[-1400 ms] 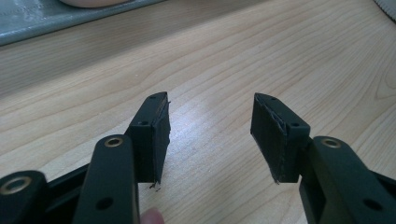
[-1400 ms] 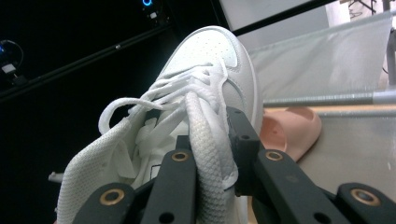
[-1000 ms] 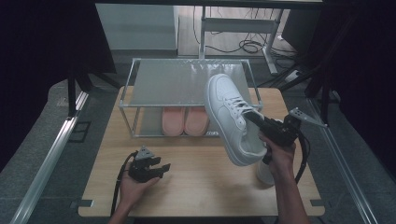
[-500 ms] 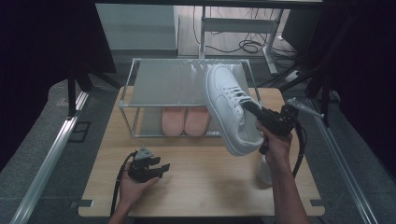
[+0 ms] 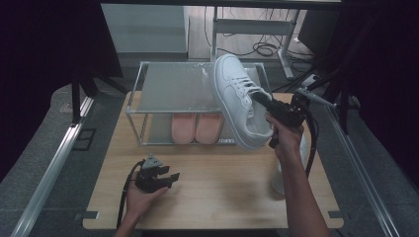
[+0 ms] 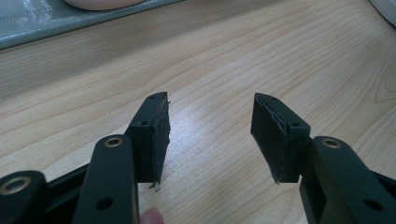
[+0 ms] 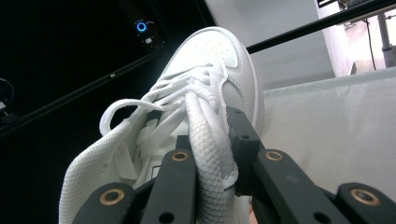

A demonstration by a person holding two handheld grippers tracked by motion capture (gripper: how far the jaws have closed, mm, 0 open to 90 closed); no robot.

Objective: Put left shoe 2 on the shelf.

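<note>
A: The white sneaker (image 5: 240, 107) hangs in the air over the right end of the two-shelf rack (image 5: 138, 98), toe towards the back. The right gripper (image 5: 266, 104) has it by the tongue alone, jaws pinched narrow on that padded strip.

B: So the worry is the hold?

A: Yes. One soft flap carries the whole shoe; I'd judge it could swing, or the tongue could slide out, if the hand jerks.

B: And the rack?

A: The top shelf looks bare under it, but a drooping heel might catch the frame's front rail. The pink slippers (image 5: 195, 128) sit on the lower shelf.

B: Anything else?

A: Something white (image 5: 279, 180) lies on the table (image 5: 212, 197) past the right forearm, possibly the second shoe; mostly hidden. The left gripper (image 6: 210, 126) rests low, jaws wide, nothing between them.
</note>
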